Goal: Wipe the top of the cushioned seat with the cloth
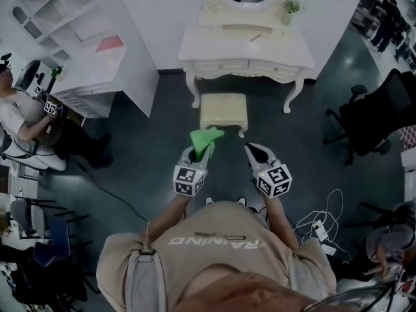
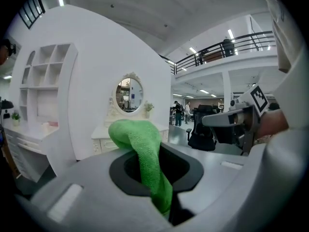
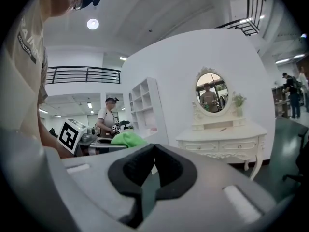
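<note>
The left gripper [image 1: 199, 149] is clamping its fingers on a bright green terry cloth [image 1: 207, 137]. In the left gripper view, the cloth is running down between the dark finger pads and bunching up in a rounded fold above them. The right gripper [image 3: 153, 148] is holding nothing. Its fingers are pressing together at the tips, with only bare floor showing through the gap lower down.

In the head view, the person is holding both grippers out in front of the body, side by side and near each other, both pointing forward. The pale cream cushioned seat [image 1: 223, 109], a small square stool on carved legs, is standing on the dark grey-green floor [image 1: 156, 148] just ahead of the grippers. The cloth is showing at the seat's near edge, towards its left corner, rather than lying on the seat top. Whether it is touching the seat cannot be told.

Beyond the seat, a white carved dressing bench [image 1: 214, 44] with an oval mirror is standing against the white wall, carrying a small potted green plant [image 1: 290, 8] at its right end. A white open shelf unit [image 1: 65, 18] is standing to the left, and a black office chair [image 1: 377, 119] is sitting well apart to the right.
</note>
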The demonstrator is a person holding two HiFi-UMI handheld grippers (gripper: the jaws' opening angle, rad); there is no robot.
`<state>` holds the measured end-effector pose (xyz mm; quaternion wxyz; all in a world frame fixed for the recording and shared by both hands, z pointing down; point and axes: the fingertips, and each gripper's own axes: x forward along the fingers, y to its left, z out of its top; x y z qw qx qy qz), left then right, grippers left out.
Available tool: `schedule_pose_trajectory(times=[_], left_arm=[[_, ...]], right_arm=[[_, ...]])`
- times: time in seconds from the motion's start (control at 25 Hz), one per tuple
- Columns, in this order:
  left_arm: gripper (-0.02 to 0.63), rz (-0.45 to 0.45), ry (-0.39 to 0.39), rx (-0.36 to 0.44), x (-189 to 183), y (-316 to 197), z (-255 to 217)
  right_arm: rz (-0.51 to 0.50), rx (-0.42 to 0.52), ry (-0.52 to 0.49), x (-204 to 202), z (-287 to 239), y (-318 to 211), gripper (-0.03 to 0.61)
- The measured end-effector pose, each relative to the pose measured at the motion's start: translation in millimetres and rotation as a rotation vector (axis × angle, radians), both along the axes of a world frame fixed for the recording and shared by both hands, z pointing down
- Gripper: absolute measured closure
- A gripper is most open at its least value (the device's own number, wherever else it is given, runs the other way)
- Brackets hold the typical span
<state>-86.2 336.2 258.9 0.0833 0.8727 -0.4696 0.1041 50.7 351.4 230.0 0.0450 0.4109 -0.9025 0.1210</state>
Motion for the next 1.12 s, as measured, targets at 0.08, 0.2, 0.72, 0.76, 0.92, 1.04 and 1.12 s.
schedule_pose_trajectory(times=[0.08, 0.2, 0.72, 0.76, 0.92, 1.04, 1.12], left_arm=[[0.566, 0.002, 0.007, 0.005, 3, 2, -10], [0.566, -0.019, 0.038, 0.004, 2, 5, -19], [0.566, -0.053, 0.018, 0.079, -31, 19, -41], [0.566, -0.054, 0.016, 0.083, -34, 20, -44], [0.566, -0.035, 0.023, 0.075, -39, 24, -47], [0.566, -0.023, 0.030, 0.085, -36, 27, -50], [0.566, -0.027, 0.026, 0.097, -36, 30, -52]], right_arm=[[-0.022, 0.006, -0.009, -1, -10, 2, 0.577], [-0.060, 0.010, -0.048, -7, -18, 5, 0.577], [-0.082, 0.090, 0.047, -42, -30, 11, 0.577], [-0.072, 0.101, 0.048, -42, -34, 9, 0.577], [-0.080, 0.133, 0.090, -51, -42, 9, 0.577], [-0.096, 0.141, 0.107, -56, -41, 17, 0.577], [-0.103, 0.128, 0.095, -59, -40, 21, 0.577]])
